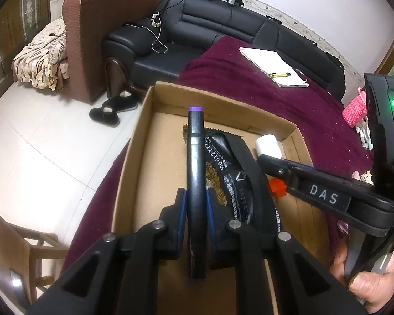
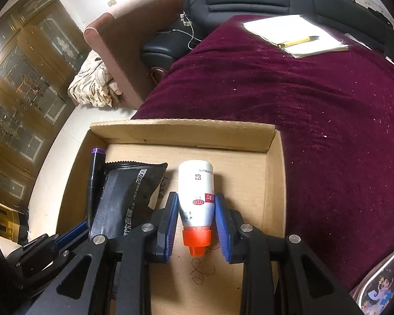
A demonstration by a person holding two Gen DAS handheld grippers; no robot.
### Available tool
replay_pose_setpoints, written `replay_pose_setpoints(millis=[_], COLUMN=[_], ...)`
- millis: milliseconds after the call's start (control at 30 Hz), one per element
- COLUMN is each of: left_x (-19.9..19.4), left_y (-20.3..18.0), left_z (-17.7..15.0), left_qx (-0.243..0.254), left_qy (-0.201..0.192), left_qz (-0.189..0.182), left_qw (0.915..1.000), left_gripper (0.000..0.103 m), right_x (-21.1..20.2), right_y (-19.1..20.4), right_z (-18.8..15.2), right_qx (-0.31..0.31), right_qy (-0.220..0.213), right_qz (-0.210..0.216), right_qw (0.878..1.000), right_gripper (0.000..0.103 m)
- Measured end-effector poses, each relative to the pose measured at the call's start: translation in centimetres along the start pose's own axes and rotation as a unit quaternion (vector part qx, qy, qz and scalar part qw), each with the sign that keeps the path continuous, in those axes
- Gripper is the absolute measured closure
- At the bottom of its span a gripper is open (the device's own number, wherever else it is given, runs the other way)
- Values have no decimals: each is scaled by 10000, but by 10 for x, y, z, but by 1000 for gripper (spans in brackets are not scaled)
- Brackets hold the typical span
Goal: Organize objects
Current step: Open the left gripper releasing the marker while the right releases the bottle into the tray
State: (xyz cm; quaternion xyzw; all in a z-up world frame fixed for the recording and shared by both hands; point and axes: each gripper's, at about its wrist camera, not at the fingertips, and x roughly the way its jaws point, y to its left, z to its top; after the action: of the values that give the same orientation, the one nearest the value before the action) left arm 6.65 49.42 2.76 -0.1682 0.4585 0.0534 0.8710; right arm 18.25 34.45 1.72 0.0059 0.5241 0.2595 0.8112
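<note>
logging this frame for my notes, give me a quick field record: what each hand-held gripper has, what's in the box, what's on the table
left hand-held gripper: shut on black marker with purple end, over the box
right hand-held gripper: shut on white bottle with red cap, over the box
cardboard box: black snack packet lying inside
table: maroon cloth, notepad with yellow pen at far side

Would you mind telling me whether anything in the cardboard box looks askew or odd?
Nothing looks spilled or damaged. The black foil packet leans tilted against the black purple-capped marker, and the white orange-capped bottle points cap-first toward the camera in the cardboard box.
</note>
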Motion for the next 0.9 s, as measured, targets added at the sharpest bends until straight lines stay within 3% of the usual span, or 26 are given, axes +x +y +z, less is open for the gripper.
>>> replay_pose_setpoints(millis=[167, 300, 533, 900], left_x=[0, -3, -22, -71], left_y=[0, -2, -9, -50], left_z=[2, 1, -3, -36], left_qx=[-3, 38, 121, 492], left_qy=[-7, -40, -193, -567], left_qz=[55, 183, 159, -115], left_qw=[10000, 9998, 9996, 9971], left_gripper=[87, 74, 69, 68], right_x=[-2, -11, -32, -93], right_y=[1, 0, -9, -35], right_z=[0, 0, -9, -61], right_qx=[-18, -50, 95, 203], right_qy=[36, -42, -159, -400], right_qz=[36, 9, 179, 704], right_qw=[10000, 10000, 9997, 9965], right_gripper=[72, 71, 71, 71])
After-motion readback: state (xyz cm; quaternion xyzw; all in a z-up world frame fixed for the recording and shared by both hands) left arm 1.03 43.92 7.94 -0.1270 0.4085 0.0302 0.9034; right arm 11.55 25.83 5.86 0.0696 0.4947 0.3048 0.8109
